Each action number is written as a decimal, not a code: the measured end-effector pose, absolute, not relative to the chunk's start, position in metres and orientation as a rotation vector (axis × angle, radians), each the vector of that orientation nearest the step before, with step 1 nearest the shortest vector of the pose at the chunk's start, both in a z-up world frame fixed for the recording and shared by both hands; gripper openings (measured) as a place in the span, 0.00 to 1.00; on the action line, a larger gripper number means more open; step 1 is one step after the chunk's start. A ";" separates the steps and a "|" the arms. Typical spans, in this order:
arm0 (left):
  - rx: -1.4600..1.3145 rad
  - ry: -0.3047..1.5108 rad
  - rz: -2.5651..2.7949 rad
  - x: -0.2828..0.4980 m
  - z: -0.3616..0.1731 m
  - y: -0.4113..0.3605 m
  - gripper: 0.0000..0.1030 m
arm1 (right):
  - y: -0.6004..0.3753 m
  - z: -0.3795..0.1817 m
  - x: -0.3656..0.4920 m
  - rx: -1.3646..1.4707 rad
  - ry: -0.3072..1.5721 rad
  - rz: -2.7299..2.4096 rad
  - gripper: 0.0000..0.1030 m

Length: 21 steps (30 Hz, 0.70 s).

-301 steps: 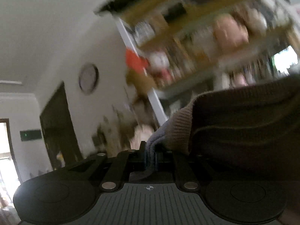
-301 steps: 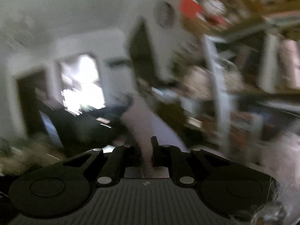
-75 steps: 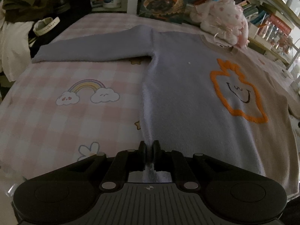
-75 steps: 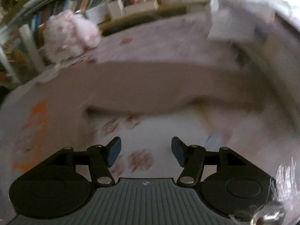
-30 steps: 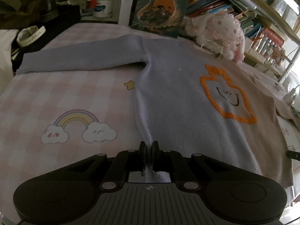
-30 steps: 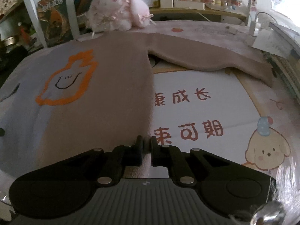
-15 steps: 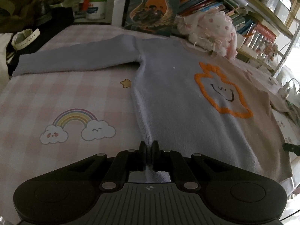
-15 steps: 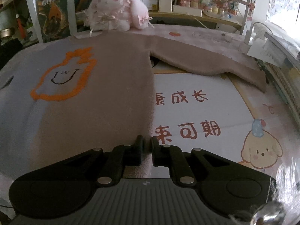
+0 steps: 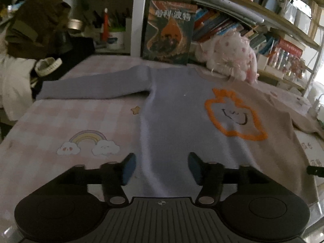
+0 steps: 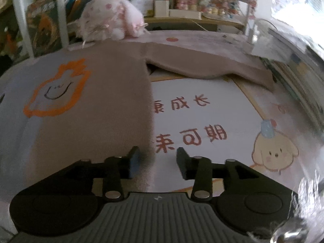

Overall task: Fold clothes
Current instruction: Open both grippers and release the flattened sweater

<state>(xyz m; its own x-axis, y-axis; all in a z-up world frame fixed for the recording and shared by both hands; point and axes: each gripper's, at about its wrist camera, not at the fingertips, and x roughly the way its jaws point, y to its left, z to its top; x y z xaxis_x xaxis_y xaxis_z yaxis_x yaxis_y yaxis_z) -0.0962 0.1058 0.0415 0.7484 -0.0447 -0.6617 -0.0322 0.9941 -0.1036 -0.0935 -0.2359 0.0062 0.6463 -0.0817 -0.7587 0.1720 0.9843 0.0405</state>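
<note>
Two grippers part their fingers over a sweater (image 9: 182, 109) spread flat on the tabletop (image 9: 46, 121), collar at 12 o'clock, hem nearest the cameras. The left gripper (image 9: 161, 168) is opening, hem corner between its fingers but unpinched; the right gripper (image 10: 158, 160) is opening over the opposite side edge. Sleeves (image 9: 91, 85) run toward 9 and 3 o'clock, each likely nearest its own-side gripper.
</note>
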 end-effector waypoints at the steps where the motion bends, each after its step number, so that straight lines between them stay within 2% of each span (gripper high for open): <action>1: -0.106 0.725 0.005 -0.100 0.043 0.099 0.68 | -0.239 0.006 -0.095 0.130 0.854 -0.150 0.47; 2: -0.092 0.720 0.009 -0.102 0.045 0.093 0.68 | -0.241 0.005 -0.097 0.139 0.850 -0.155 0.53; 6: -0.011 0.698 0.042 -0.108 0.048 0.067 0.78 | -0.248 0.002 -0.104 0.151 0.835 -0.149 0.64; 7: 0.000 0.695 0.055 -0.109 0.049 0.063 0.80 | -0.249 0.002 -0.105 0.143 0.834 -0.150 0.70; 10: 0.028 0.696 0.085 -0.115 0.049 0.054 0.82 | -0.256 0.003 -0.107 0.143 0.830 -0.139 0.79; 19: 0.081 0.737 0.125 -0.131 0.045 0.035 0.85 | -0.256 0.014 -0.123 0.108 0.726 -0.106 0.94; 21: 0.092 0.736 0.122 -0.134 0.045 0.031 0.88 | -0.253 0.012 -0.125 0.096 0.738 -0.089 0.94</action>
